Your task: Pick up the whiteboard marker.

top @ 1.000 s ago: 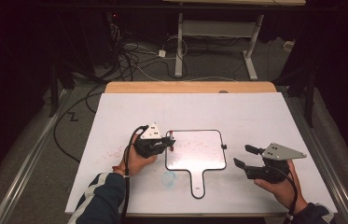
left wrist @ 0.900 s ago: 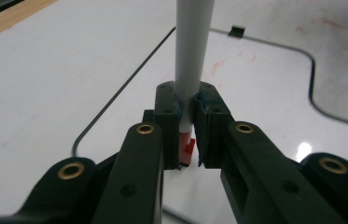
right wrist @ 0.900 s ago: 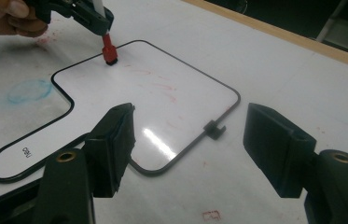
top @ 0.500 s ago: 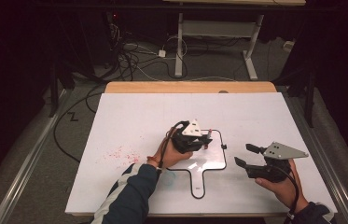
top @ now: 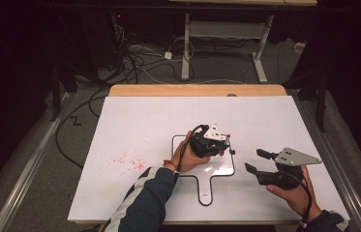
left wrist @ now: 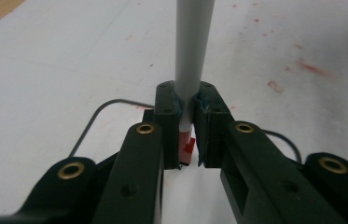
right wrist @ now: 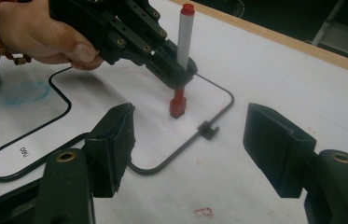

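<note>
My left gripper [top: 224, 145] is shut on a white marker [right wrist: 184, 37], which it holds upright. The marker's red end [right wrist: 177, 106] points down and seems to touch the small whiteboard [top: 217, 169] near its right side. In the left gripper view the marker [left wrist: 192, 42] rises from between the closed pads [left wrist: 166, 109]. The board has a thin black frame [right wrist: 227, 100] and a handle loop [top: 205, 193] that faces the person. My right gripper [top: 254, 161] hovers to the right of the board, open, with nothing between its jaws.
The board lies on a white sheet [top: 144, 121] that covers a wooden table [top: 197, 90]. Red marker smears [top: 127, 159] stain the sheet left of the board. A small black clip [right wrist: 207, 129] sits on the frame. Cables and a desk frame lie on the floor beyond.
My left hand has carried the marker rightward, from the board's left edge to over its right part. The right gripper has stayed where it was.
</note>
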